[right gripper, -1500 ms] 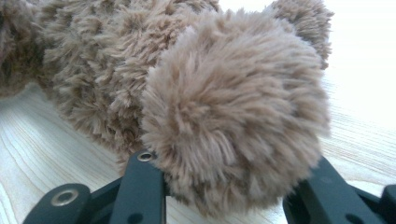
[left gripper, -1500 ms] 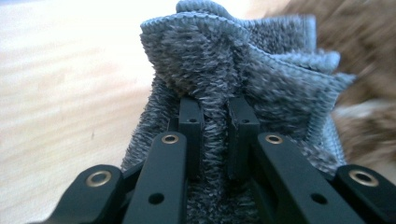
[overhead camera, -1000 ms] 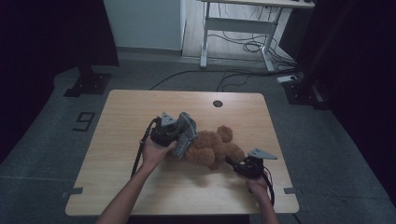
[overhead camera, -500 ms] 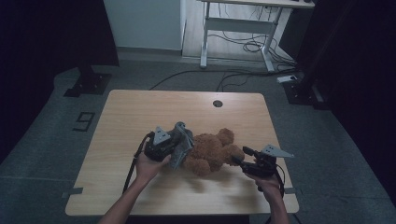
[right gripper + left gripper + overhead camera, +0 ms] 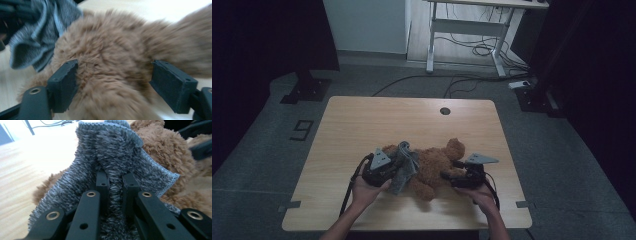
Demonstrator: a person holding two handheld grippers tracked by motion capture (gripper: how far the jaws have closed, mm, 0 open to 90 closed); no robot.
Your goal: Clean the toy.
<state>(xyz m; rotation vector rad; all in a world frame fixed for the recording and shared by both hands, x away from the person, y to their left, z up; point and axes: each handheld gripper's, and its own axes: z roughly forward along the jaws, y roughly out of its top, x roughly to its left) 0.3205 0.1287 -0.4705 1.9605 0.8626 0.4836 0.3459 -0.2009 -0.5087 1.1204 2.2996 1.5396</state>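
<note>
The left gripper is clenched on a grey cloth bunched against the bear's left side, mid-table. The bear lies lengthwise across the table between both grippers. The right gripper stands spread, straddling the bear's brown body, nothing blocking its closing.

The far half of my table is open for passage. Between my left gripper and right gripper, the teddy bear and grey cloth block the way.
</note>
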